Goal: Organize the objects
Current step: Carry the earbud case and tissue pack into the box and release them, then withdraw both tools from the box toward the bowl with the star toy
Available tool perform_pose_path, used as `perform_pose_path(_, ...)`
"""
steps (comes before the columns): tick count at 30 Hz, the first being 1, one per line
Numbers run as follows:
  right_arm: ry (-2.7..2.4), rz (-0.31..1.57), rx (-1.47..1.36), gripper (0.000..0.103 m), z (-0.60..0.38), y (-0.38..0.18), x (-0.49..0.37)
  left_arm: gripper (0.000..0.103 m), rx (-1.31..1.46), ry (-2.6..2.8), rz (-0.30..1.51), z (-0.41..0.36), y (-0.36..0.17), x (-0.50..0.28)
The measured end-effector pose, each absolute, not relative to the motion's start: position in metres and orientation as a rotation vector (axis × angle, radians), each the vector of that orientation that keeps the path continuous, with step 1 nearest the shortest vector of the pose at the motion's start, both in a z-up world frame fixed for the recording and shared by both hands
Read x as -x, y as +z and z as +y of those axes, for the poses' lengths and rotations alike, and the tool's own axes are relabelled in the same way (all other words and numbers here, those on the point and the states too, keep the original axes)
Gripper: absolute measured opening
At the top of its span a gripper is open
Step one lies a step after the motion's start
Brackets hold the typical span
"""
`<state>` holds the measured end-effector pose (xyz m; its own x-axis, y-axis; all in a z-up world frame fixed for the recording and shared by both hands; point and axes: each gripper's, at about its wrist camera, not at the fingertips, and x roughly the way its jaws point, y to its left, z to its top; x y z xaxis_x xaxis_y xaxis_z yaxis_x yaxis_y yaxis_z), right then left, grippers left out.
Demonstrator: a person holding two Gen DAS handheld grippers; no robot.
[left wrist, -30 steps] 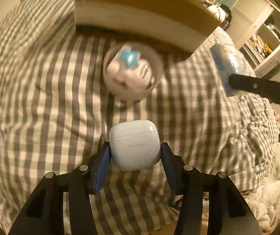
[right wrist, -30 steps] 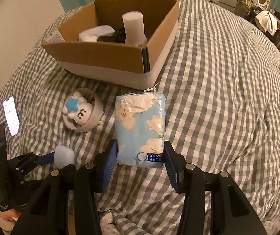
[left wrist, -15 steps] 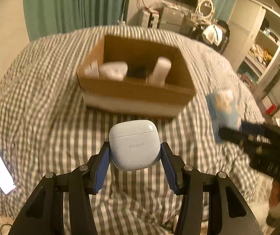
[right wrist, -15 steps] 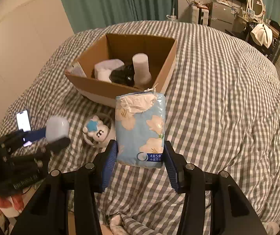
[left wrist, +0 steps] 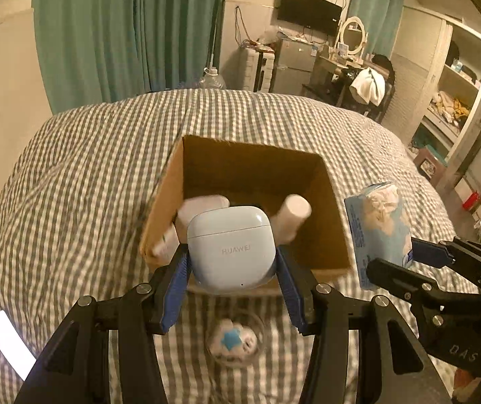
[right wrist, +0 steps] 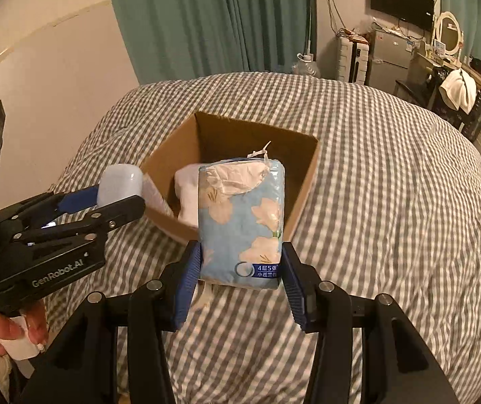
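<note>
We see 2 tongs held above a bed (left wrist: 72,175) covered in a grey-and-white checked quilt. The left tongs (left wrist: 232,269) are clamped on a pale blue earbud case (left wrist: 228,247), gripped by its 2 sides between the blue pads, with the lid uppermost and the brand lettering facing the camera. The right tongs (right wrist: 240,269) are clamped on a tissue pack (right wrist: 242,222), light blue with white flowers, held upright by its lower end; its torn top shows crumpled white tissue.

An open cardboard box (left wrist: 334,222) rests on the bed beyond both tongs. Inside it we see a white cylinder (left wrist: 291,213) leaning toward the right wall and a soft white item (right wrist: 186,195) near the left wall. In the left wrist view the earbud case overlaps the box's near wall, while the tissue pack (left wrist: 380,225) appears to the right of the box.

A round bunny toy (left wrist: 233,340) with a blue star lies on the quilt just in front of the box. A lit phone (left wrist: 9,346) lies at the bed's left edge.
</note>
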<state>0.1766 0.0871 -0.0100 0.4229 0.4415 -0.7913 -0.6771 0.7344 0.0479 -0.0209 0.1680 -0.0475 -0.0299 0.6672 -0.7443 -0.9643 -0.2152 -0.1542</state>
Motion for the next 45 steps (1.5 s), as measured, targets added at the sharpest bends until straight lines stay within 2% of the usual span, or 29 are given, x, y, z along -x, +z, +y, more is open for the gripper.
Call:
perform_pose_path(10, 0.681, 0.948, 0.307, 0.047, 0.129, -0.040, -0.236, 0.052, 0.825, 1.597, 0.570, 0.231, -0.080, 0.041)
perform_pose_path(16, 0.670, 0.978, 0.305, 0.050, 0.143, -0.057, -0.262, 0.052, 0.836, 1.573, 0.567, 0.247, -0.098, 0.047)
perform_pose_path(18, 0.672, 0.981, 0.287, 0.050, 0.145, -0.058, -0.268, 0.055, 0.851, 1.568, 0.568, 0.249, -0.103, 0.050)
perform_pose_path(20, 0.676, 0.981, 0.271, 0.053, 0.145, -0.057, -0.271, 0.071, 0.856, 1.560, 0.562, 0.248, -0.103, 0.050)
perform_pose_path(22, 0.683, 0.972, 0.247, 0.055, 0.140, -0.052, -0.268, 0.078, 0.837, 1.565, 0.555, 0.247, -0.100, 0.050)
perform_pose_path(24, 0.693, 0.948, 0.228, 0.061, 0.136, -0.042, -0.270, 0.079, 0.809, 1.581, 0.558, 0.246, -0.092, 0.047)
perform_pose_path(28, 0.689, 0.900, 0.211, 0.063, 0.125, -0.022, -0.266, 0.087, 0.772, 1.629, 0.560, 0.234, -0.076, 0.040)
perform_pose_path(34, 0.695, 0.872, 0.221, 0.063, 0.102, -0.004, -0.245, 0.089, 0.774, 1.687, 0.516, 0.196, -0.057, 0.032)
perform_pose_path(45, 0.625, 0.938, 0.224, 0.064, 0.069, -0.025, -0.198, 0.089, 0.804, 1.716, 0.546, 0.123, -0.075, 0.013)
